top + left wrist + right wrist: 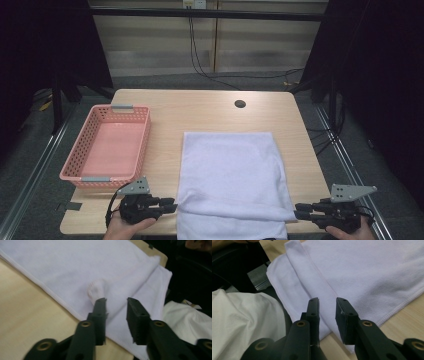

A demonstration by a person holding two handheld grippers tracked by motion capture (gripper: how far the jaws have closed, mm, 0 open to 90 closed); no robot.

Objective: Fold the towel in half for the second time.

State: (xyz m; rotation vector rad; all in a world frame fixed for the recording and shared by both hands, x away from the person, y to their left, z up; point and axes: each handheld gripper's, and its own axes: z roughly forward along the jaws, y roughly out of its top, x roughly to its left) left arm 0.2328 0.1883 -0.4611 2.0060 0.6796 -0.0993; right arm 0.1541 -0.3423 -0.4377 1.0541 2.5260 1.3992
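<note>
Here, folded white towel (232,175) on table (200,110), left claw (172,204) and right claw (298,210) both parted, gripping nothing.

Soft cloth on smooth wood
White terry towel (232,175), matt, hemmed; pale wood-grain counter (200,112); pink plastic lattice basket (85,137); matt black tools.

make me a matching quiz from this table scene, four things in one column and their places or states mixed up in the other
Things:
1. pink plastic basket
2. white folded towel
3. left hand-held gripper
4. small dark round hole

Places or states:
A. far side of the wooden tabletop
B. jaws open at the towel's near left corner
C. empty, on the table's left side
D. spread flat, its near edge hanging over the table's near edge

Pairs: 1-C, 2-D, 3-B, 4-A
</note>
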